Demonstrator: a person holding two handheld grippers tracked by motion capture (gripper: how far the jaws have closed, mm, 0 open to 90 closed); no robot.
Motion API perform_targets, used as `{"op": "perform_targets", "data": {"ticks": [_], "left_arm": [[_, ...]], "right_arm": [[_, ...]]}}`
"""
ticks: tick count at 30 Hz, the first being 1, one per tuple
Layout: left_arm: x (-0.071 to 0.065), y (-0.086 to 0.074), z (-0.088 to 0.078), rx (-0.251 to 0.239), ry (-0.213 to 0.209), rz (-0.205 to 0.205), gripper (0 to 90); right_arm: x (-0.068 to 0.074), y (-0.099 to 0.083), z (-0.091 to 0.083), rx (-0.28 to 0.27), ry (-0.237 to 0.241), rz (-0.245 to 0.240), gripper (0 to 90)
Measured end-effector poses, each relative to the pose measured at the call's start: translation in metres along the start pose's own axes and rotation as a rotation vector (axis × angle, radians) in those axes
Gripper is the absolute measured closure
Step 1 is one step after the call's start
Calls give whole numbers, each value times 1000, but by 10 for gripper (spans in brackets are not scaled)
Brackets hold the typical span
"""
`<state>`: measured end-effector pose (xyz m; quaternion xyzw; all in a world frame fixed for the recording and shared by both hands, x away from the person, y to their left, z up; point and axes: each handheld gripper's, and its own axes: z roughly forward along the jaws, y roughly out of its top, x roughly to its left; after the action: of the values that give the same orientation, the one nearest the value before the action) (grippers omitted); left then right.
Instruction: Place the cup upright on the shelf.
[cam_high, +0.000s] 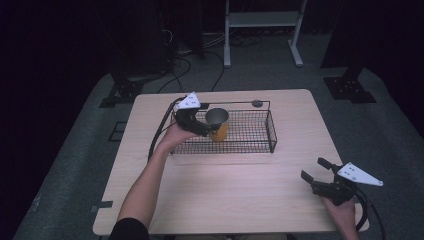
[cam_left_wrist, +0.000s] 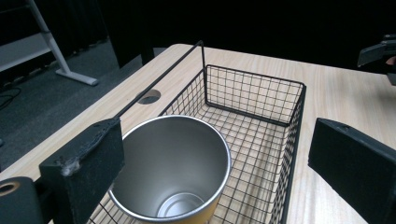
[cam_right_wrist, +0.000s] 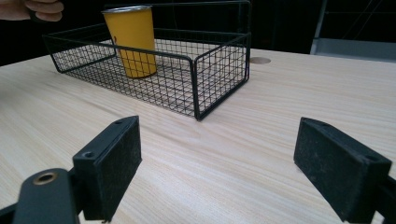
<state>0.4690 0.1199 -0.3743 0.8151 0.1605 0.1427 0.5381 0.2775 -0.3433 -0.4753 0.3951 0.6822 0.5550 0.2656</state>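
Right gripper (cam_high: 315, 173) at table's (cam_high: 240, 200) five o'clock, jaws spread wide over bare wood, left gripper (cam_high: 207, 127) at eleven o'clock, jaws parted around yellow steel cup (cam_high: 218, 123), cup upright inside black wire basket (cam_high: 250, 134).

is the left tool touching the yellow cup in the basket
Cannot tell. In the left gripper view the left tool is open around the cup; one jaw overlaps the rim, with no plain contact or gap. The high view is too small to settle it.
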Motion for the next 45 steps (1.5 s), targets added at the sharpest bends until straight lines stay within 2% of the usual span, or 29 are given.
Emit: {"op": "perform_targets", "data": {"ticks": [16, 19, 27, 31, 33, 36, 40, 43, 45], "left_arm": [[-13, -7, -9, -23, -4, -16, 20], [-16, -9, -12, -48, -5, -19, 21], [-23, -12, -13, -39, -21, -25, 21], [-27, -12, -15, -51, -18, -9, 21], [-31, -14, -18, -65, -19, -18, 21], [-34, -16, -19, -57, -23, -21, 21], [-41, -20, -23, -76, -11, -17, 21], [-44, -22, -24, -69, -19, -14, 21], [-49, -25, -26, -81, -16, -6, 21]], "right_arm": [[0, 0, 0, 2, 3, -3, 140], [0, 0, 0, 2, 4, -3, 139], [0, 0, 0, 4, 2, -3, 134], [0, 0, 0, 4, 3, -3, 134], [0, 0, 0, 5, 3, -4, 134], [0, 0, 0, 5, 4, -6, 134], [0, 0, 0, 5, 4, -6, 132], [0, 0, 0, 6, 2, -4, 132], [1, 0, 0, 7, 2, -7, 132]]}}
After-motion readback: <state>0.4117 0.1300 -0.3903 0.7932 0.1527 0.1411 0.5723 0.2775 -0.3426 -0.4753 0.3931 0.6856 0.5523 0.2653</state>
